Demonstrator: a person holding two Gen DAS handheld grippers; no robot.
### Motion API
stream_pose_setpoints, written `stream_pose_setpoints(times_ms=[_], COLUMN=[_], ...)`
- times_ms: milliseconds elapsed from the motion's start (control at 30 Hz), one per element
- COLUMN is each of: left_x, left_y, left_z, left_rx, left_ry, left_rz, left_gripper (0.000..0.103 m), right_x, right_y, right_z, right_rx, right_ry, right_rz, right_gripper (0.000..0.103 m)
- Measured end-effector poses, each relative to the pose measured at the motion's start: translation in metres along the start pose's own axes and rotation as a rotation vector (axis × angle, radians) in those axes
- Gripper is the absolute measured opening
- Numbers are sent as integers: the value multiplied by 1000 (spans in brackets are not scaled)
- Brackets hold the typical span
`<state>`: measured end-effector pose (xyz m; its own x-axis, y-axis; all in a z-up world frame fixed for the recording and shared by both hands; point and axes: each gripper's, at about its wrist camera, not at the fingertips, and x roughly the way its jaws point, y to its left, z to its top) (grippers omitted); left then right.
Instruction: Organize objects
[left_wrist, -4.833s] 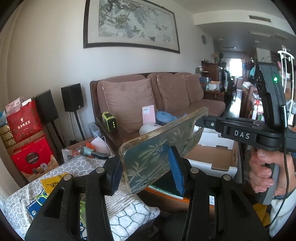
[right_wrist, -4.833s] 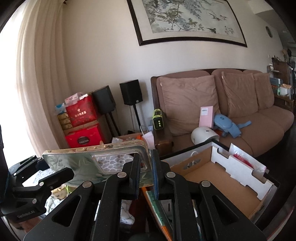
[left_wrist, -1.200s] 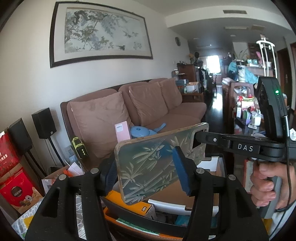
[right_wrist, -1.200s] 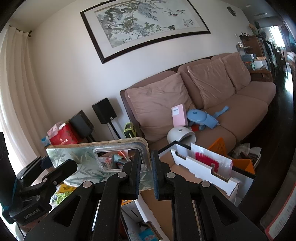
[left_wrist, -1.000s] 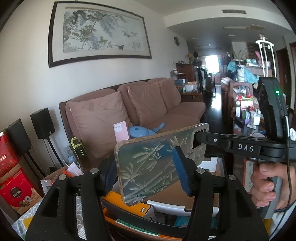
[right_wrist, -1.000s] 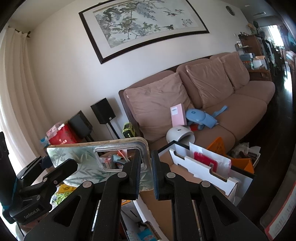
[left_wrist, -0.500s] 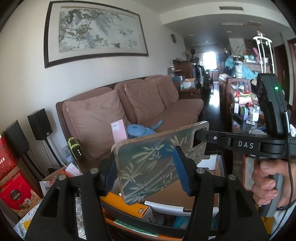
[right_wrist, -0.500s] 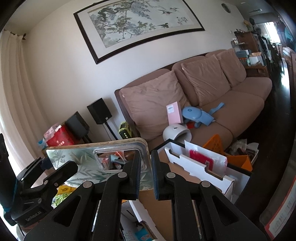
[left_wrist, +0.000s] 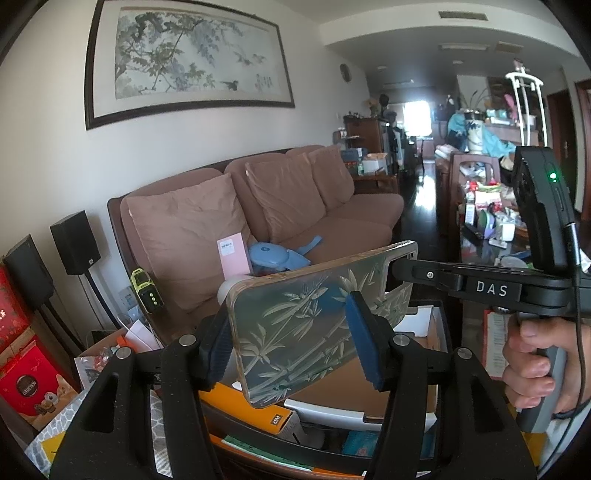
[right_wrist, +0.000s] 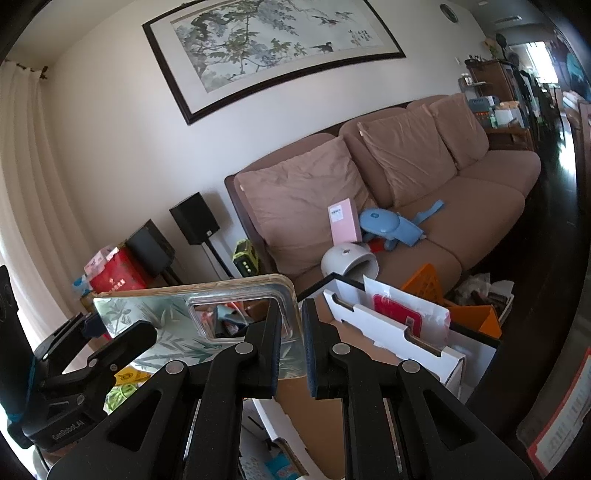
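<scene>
Clear phone case w/ green bamboo-leaf print (left_wrist: 314, 321), rectangular, glossy, held in mid-air btwn both grippers, above open cardboard box w/ white edges (right_wrist: 402, 332). Case tilted in left wrist view: near-left corner low, far-right end higher.

Left gripper (left_wrist: 291, 343): blue-padded fingers (left_wrist: 360, 332) roughly half open, clamped across case's width, one pad on each long edge. Shows in right wrist view too, at lower left (right_wrist: 92, 328), black, gripping case's far end.

Right gripper (right_wrist: 291, 343): fingers nearly closed, pinching thin edge of case at camera-cutout end; cutout window (right_wrist: 236, 317) just left of left finger, clutter visible thru it. In left wrist view comes in from right as black bar marked "DAS" (left_wrist: 480, 286), tip meeting case's far-right end; person's hand (left_wrist: 532, 365) wrapped round grey handle below.

Behind: brown three-seat sofa w/ matching cushions (right_wrist: 406, 177); on seat a pink flat box standing upright (right_wrist: 343, 221), blue plastic gadget w/ strap (right_wrist: 388, 225) just beside, white dome-shaped device (right_wrist: 349, 262) at front edge. Black speakers on stands (right_wrist: 194, 218) left of sofa, red gift boxes (right_wrist: 116, 277) further left. Large framed ink painting of branches (right_wrist: 273, 44) on wall above. Orange box (left_wrist: 255, 402) under case in left wrist view.
</scene>
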<state>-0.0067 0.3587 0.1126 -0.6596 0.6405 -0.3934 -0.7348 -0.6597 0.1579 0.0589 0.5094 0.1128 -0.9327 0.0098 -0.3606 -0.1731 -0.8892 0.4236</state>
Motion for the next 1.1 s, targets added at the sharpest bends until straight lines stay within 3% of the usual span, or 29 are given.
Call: stream_pose_setpoints(times_ms=[1100], left_x=[15], left_y=[-6], left_z=[-10], left_rx=[1], left_ry=[47], left_rz=[-19], left_gripper=[54], right_x=[9], right_y=[-19], right_z=[-2], right_rx=[33], right_ry=[56], right_rz=[-32], right_gripper=[11])
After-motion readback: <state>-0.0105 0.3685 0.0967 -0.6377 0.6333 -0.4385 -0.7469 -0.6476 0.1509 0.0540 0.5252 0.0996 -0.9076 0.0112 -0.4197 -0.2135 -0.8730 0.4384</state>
